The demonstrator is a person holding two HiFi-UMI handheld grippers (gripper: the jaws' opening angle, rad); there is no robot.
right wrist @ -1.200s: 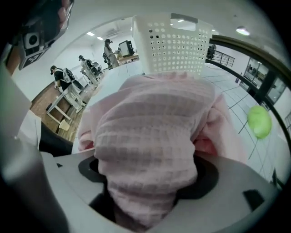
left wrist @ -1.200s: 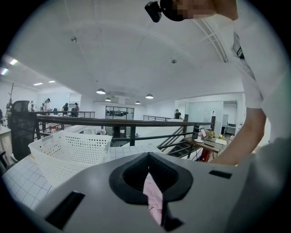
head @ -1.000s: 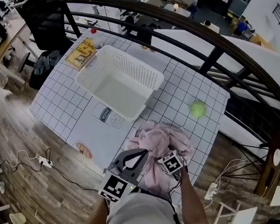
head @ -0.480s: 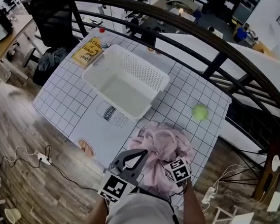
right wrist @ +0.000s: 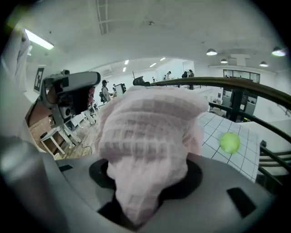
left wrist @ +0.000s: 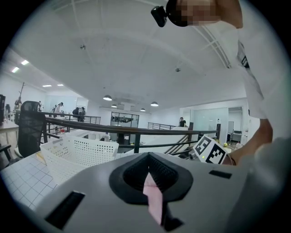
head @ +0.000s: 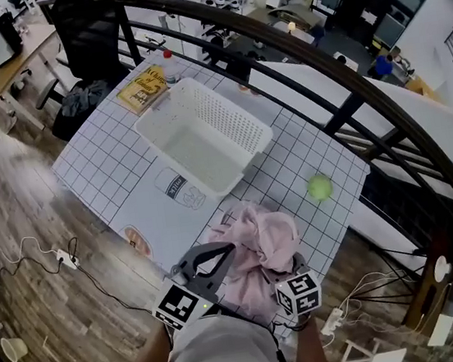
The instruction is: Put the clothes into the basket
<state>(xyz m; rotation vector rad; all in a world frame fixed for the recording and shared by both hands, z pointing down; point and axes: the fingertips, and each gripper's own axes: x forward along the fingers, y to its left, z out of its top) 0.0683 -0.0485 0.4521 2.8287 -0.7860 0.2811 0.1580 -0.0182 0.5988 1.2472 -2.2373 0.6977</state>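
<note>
Lower centre, head view: the left gripper [head: 228,249] pinches a thin edge of the pink garment [head: 259,242], while the right gripper [head: 277,274] clamps a thick fold. The white basket [head: 235,121] stands apart, toward upper centre.

The left gripper [left wrist: 150,181] is pinching a thin fold of pink cloth [left wrist: 153,202] at the bottom centre of the frame, its jaws pressing together on it. A white basket [left wrist: 79,152] is standing at the middle left on a gridded table [left wrist: 20,179], with a dark railing [left wrist: 113,129] running across behind it. At the middle right a marker cube [left wrist: 210,150] is showing beside the person's forearm [left wrist: 254,141].
</note>
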